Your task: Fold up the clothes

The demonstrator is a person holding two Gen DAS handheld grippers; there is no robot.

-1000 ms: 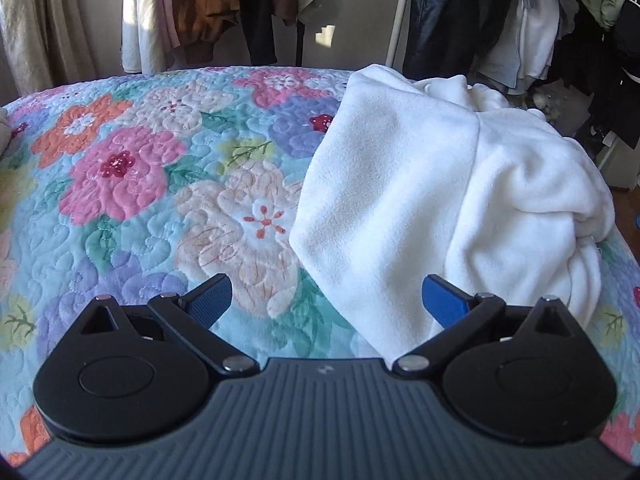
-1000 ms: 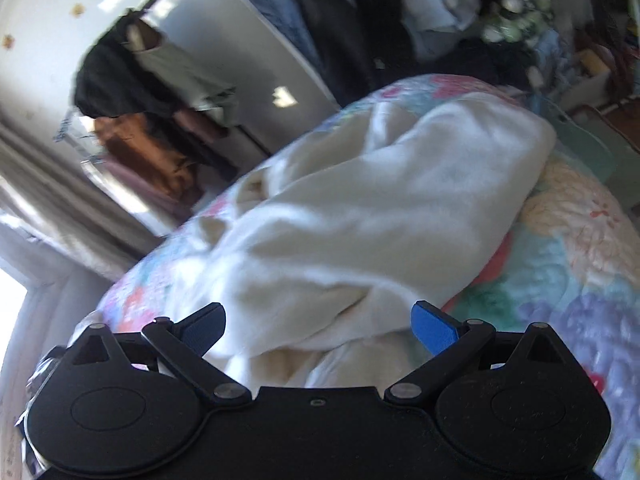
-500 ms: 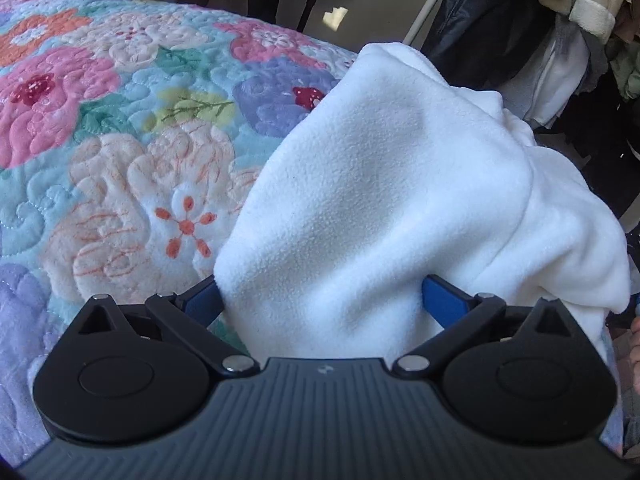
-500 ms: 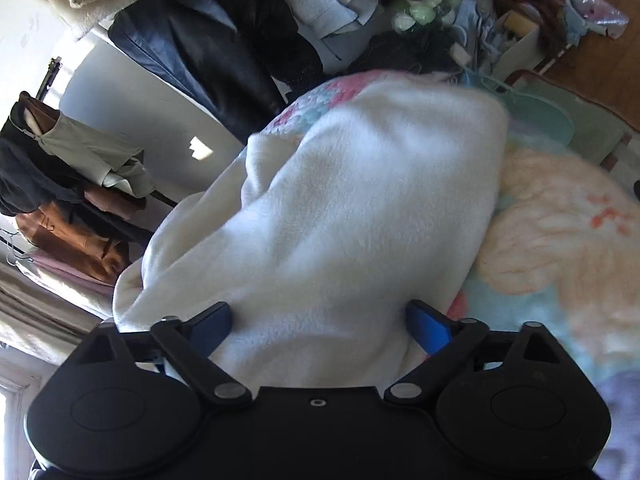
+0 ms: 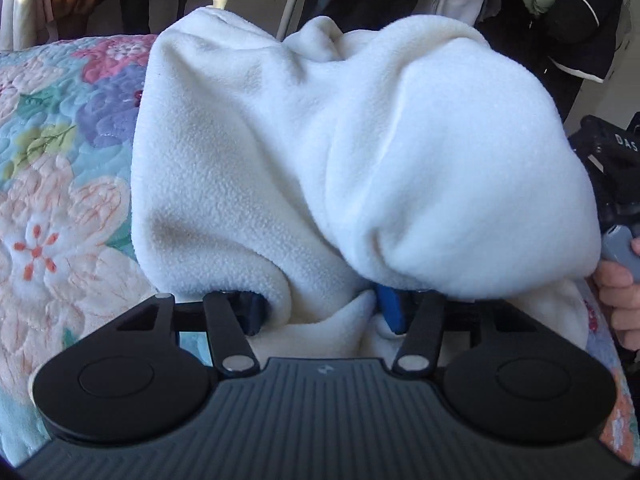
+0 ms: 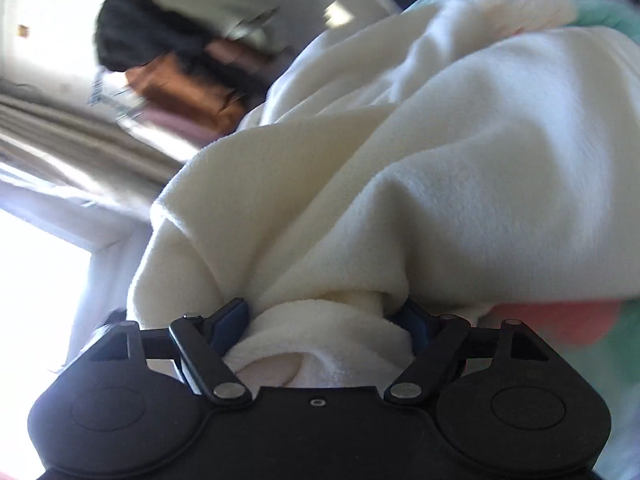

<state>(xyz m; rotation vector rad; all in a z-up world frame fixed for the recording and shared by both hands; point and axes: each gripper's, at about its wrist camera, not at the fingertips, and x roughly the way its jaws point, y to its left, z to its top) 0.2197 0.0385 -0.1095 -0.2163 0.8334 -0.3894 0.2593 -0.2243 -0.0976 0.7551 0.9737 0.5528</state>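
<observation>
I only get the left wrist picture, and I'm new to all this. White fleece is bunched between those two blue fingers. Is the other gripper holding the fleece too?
Observer: Yes. In the right wrist view the right gripper is closed on a wad of the same fleece.
Operator: Is that part lying on the bed?
Observer: Much of it lies on the quilt, which shows pink and green beside the gripper.
Operator: What else is over there?
Observer: A bright window and pale curtains, blurred, which your view lacks.
</observation>
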